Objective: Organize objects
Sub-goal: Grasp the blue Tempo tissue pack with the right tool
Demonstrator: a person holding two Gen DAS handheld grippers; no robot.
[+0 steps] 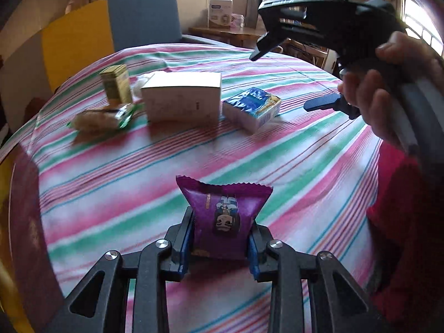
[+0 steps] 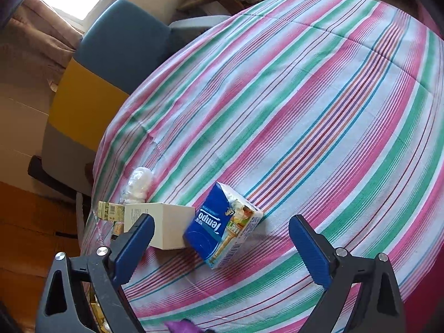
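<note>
- Step in hand: the left tongs (image 1: 220,238) clamp a purple snack packet (image 1: 226,216) by its sides, at 6 o'clock in the left wrist view, above the counter (image 1: 291,166); its crimped top edge points away.
- The right tongs (image 2: 222,247) stand wide and hold nothing, hovering over a blue tissue pack (image 2: 222,230).
- Next move, as a judgement: carry the packet toward the group at 11 o'clock and release it gently; the foil is soft and may crumple or slip.
- Materials: a rigid white cardboard box (image 1: 181,98), a small yellow-green carton (image 1: 116,83), a glossy green-edged wrapper (image 1: 102,118), and a striped woven cloth covering the counter.
</note>
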